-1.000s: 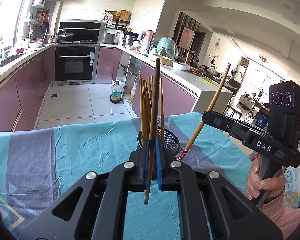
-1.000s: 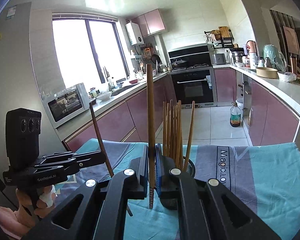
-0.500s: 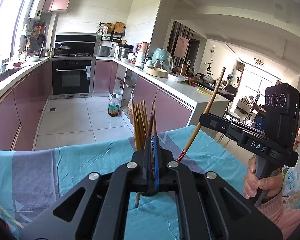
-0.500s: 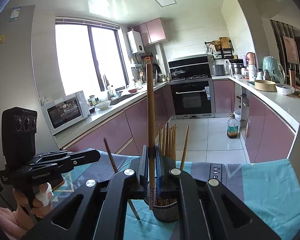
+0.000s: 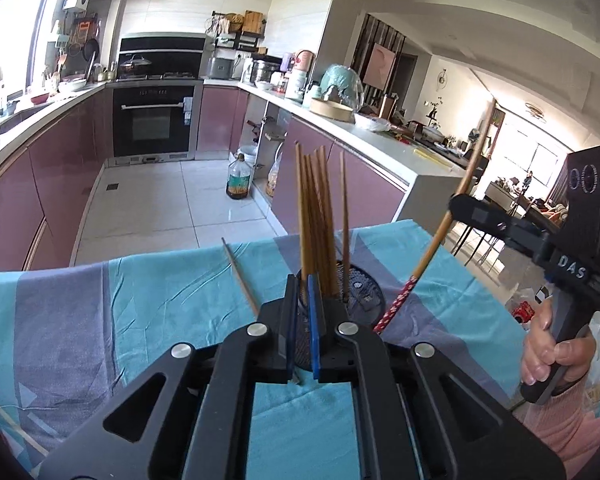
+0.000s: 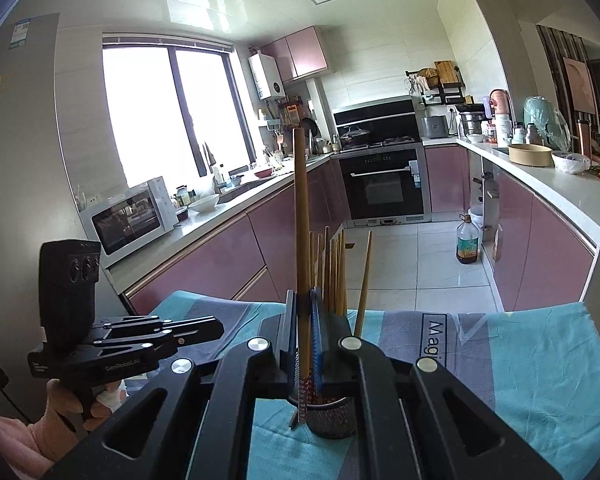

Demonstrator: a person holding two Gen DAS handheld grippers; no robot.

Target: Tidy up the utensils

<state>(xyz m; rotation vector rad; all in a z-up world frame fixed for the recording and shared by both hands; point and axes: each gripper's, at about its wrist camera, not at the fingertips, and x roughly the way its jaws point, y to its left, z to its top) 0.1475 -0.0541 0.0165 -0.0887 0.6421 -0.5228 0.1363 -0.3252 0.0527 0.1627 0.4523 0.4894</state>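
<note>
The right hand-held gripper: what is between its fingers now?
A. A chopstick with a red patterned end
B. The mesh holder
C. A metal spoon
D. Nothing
A: the right hand-held gripper is shut on an upright chopstick whose red patterned end hangs beside the mesh holder.

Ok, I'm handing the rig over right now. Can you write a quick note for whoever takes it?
Left gripper: shut, nothing seen in it.
Right gripper: shut on a chopstick, patterned end down beside the holder, not in yet.
Done: a bundle of chopsticks stands in the holder.
Left: drop in the held one, then pick the loose chopstick off the cloth and add it.
</note>
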